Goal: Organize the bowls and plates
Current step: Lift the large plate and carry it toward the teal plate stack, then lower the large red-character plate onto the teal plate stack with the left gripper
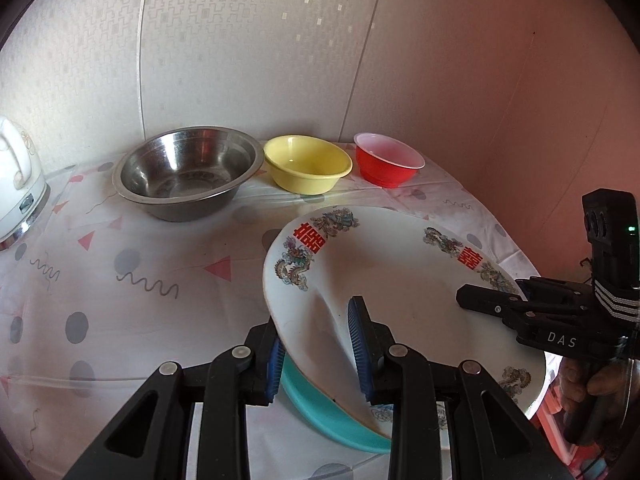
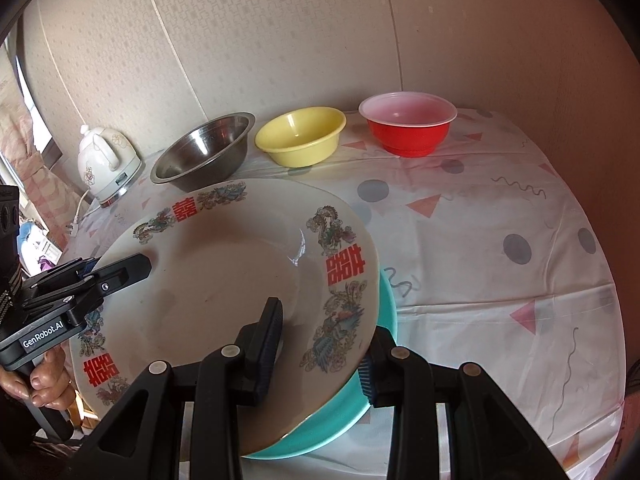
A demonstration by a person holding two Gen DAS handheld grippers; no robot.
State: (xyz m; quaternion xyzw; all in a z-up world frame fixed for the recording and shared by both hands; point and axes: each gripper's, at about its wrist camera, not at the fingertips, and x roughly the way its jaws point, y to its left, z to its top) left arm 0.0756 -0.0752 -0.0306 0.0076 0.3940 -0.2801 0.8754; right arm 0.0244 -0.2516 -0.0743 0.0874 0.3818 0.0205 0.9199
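A large white plate with red characters and dragon prints is held tilted over a teal plate that lies on the table. My left gripper is shut on the white plate's left rim; it also shows in the right wrist view. My right gripper is shut on the plate's right rim; it also shows in the left wrist view. At the back stand a steel bowl, a yellow bowl and a red bowl.
A white electric kettle stands at the back left. The table carries a patterned white cloth. Walls close the back and right sides. The table's edge runs along the right in the right wrist view.
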